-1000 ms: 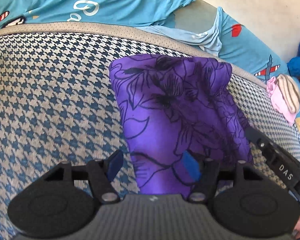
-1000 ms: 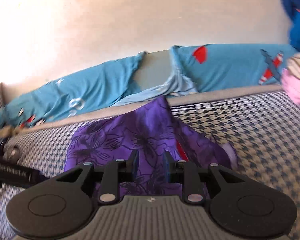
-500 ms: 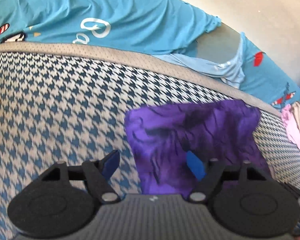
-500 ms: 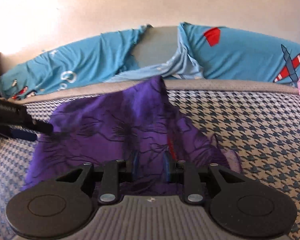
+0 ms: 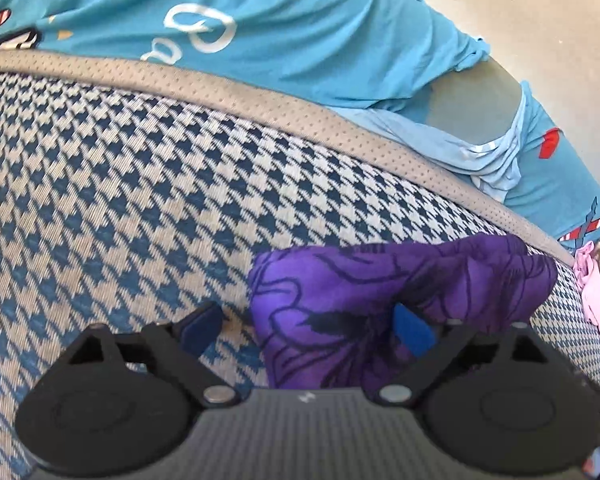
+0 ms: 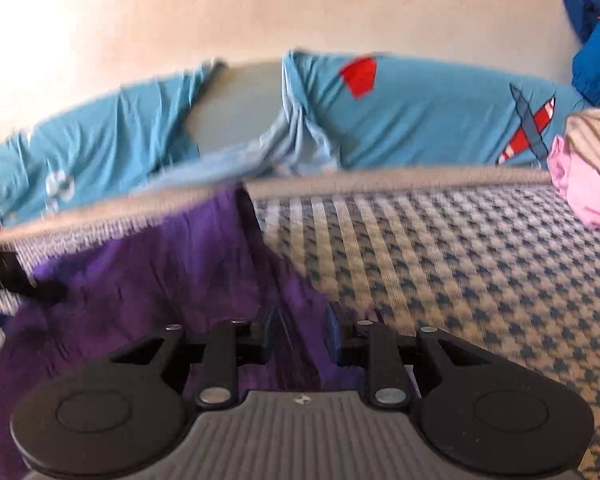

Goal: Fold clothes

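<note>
Left wrist view shows the left tongs opening, letting go the purple garment after its fold, while right tongs keep pinching it.

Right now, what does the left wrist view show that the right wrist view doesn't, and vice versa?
Left wrist only: the left gripper, jaws opening wide, with an edge of the purple floral garment lying between them but not pinched.

Right wrist only: the right gripper clamped on a fold of that garment, and dark blue clothing at top right.

Both: the blue-and-white houndstooth mattress, the turquoise printed sheet, and the pink and striped clothes pile.
</note>
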`<action>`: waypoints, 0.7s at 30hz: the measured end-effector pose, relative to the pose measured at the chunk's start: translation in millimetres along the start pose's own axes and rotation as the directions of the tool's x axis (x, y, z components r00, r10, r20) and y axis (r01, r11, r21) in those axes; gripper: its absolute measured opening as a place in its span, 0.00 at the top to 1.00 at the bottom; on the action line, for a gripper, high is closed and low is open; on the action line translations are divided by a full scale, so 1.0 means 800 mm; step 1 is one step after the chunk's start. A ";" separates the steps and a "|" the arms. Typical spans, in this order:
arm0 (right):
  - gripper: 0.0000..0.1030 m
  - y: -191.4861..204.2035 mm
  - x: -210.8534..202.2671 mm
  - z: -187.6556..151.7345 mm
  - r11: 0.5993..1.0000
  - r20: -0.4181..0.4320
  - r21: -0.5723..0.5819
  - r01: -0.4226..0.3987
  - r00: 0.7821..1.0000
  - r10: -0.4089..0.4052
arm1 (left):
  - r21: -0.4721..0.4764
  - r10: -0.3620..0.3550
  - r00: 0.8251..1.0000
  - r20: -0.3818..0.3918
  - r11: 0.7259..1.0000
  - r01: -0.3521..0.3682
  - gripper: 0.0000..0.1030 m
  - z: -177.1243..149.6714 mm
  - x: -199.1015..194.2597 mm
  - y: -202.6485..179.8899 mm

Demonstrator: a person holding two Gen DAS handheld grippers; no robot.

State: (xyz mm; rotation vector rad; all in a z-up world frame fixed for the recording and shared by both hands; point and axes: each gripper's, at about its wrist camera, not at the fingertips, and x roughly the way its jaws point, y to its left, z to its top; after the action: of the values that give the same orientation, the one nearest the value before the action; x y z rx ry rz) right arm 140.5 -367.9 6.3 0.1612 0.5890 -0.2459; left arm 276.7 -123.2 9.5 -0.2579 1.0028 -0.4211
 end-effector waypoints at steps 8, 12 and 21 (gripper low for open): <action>0.77 0.034 -0.006 0.024 0.991 0.060 0.022 -0.132 0.990 0.131 | -0.024 0.002 1.000 -0.021 1.000 -0.002 0.08 0.002 0.002 0.002; 0.77 0.057 0.011 0.025 0.987 0.048 -0.001 -0.159 0.986 0.159 | -0.024 0.004 0.999 -0.031 1.000 -0.005 0.07 0.001 0.000 0.003; 0.78 0.044 0.065 0.027 0.993 -0.030 0.108 -0.051 0.998 0.055 | 0.006 0.028 0.999 -0.032 1.000 -0.028 0.02 -0.008 -0.003 -0.001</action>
State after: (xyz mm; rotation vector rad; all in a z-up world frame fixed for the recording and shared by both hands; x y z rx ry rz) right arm 203.8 -348.8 -2.5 0.2847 0.6041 -0.2235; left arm 270.1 -123.1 8.3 -0.2323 1.0353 -0.4039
